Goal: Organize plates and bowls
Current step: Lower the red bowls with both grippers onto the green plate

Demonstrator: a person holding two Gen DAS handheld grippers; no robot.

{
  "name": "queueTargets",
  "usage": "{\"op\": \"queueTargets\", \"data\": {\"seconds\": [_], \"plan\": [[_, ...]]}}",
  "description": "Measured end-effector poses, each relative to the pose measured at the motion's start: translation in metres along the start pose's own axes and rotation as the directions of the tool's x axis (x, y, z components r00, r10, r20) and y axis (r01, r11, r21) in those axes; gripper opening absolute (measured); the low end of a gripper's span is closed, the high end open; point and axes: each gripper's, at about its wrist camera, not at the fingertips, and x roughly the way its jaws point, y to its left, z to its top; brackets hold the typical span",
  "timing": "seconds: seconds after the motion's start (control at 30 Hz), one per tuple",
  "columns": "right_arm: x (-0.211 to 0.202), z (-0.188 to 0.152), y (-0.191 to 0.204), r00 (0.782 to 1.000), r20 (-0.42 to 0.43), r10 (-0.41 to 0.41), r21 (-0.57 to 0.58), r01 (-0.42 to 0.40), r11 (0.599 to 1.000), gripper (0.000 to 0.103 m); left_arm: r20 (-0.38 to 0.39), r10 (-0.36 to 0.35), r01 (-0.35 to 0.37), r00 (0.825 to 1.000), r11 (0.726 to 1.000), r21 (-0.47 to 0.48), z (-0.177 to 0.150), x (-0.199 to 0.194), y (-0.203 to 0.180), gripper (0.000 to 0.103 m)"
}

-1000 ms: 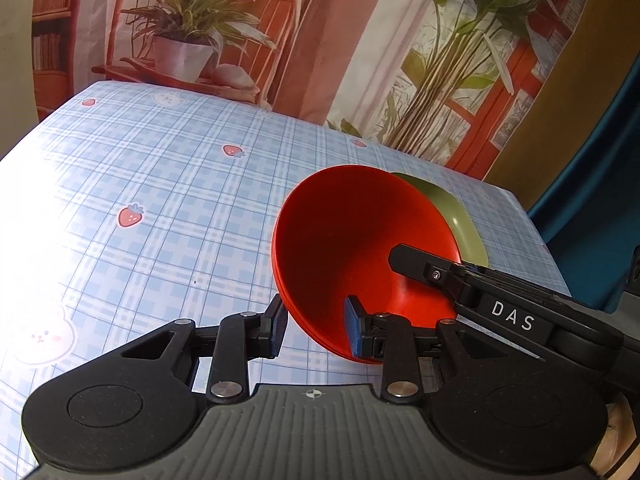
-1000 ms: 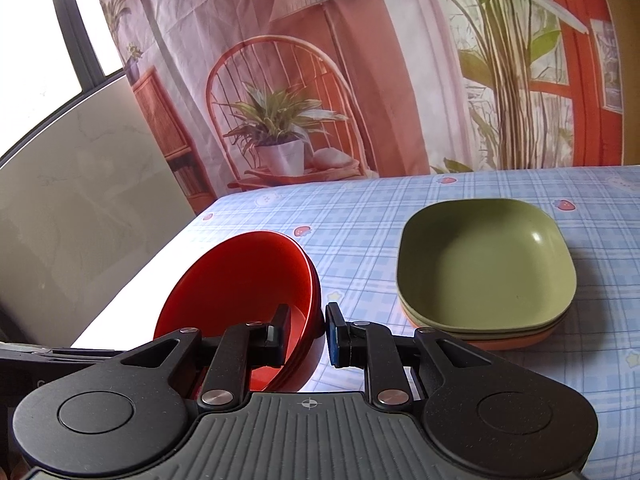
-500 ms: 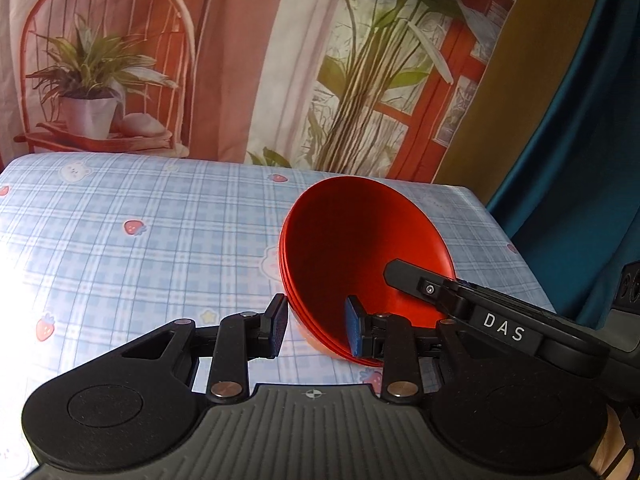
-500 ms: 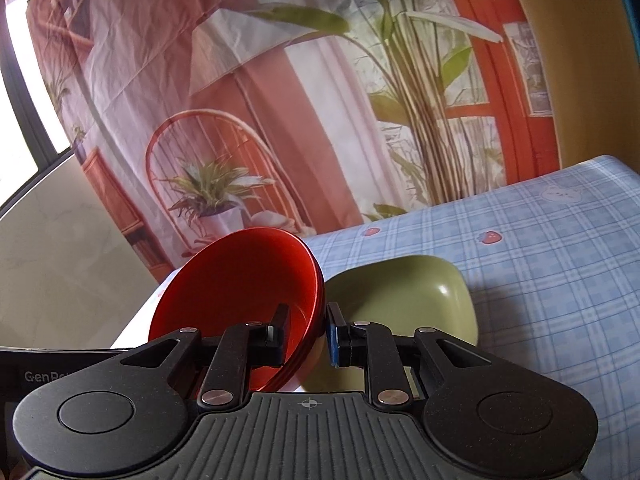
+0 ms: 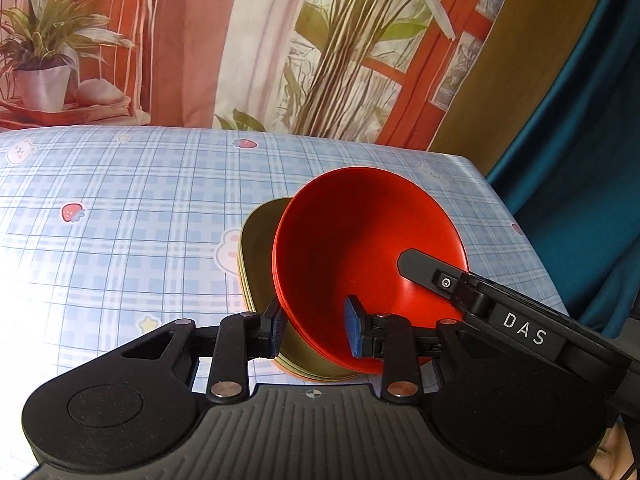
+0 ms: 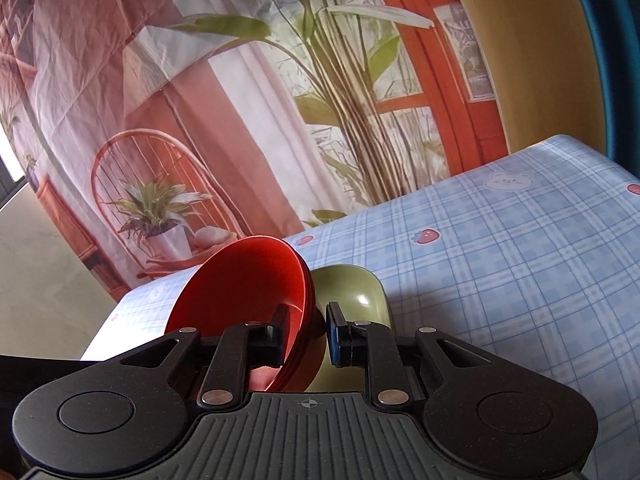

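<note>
Item: red bowls (image 5: 360, 240), a nested stack held tilted by both tools, the left gripper (image 5: 314, 326) clamped on one side of the rim and the right gripper (image 6: 307, 334) pinched on the opposite side. Change since a second ago: the stack, then well to the side of the green plates (image 5: 256, 256), now hangs directly over them above the checked tablecloth (image 5: 120, 200). Status: judged carried to its spot, lowering and release pending.
</note>
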Motion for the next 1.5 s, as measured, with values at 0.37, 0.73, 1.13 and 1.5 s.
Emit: {"op": "queueTargets", "data": {"seconds": [0.37, 0.73, 1.13, 1.5], "plan": [[0.014, -0.011, -0.005, 0.999, -0.043, -0.024, -0.018, 0.023, 1.000, 0.019, -0.027, 0.034, -0.032, 0.999, 0.998, 0.061, -0.002, 0.012, -0.003, 0.033], [0.017, -0.015, -0.006, 0.998, -0.049, -0.040, -0.033, 0.039, 0.999, 0.019, -0.033, 0.039, -0.037, 0.999, 0.997, 0.066, -0.002, 0.016, -0.004, 0.033], [0.014, -0.014, -0.005, 0.998, -0.035, -0.049, -0.042, 0.048, 0.998, 0.023, -0.021, 0.041, -0.040, 0.999, 0.997, 0.072, -0.002, 0.013, -0.005, 0.034], [-0.006, -0.002, -0.005, 0.996, 0.020, -0.089, -0.053, 0.090, 0.994, 0.040, 0.046, 0.059, -0.063, 0.997, 0.994, 0.093, 0.003, -0.011, -0.008, 0.055]]}}
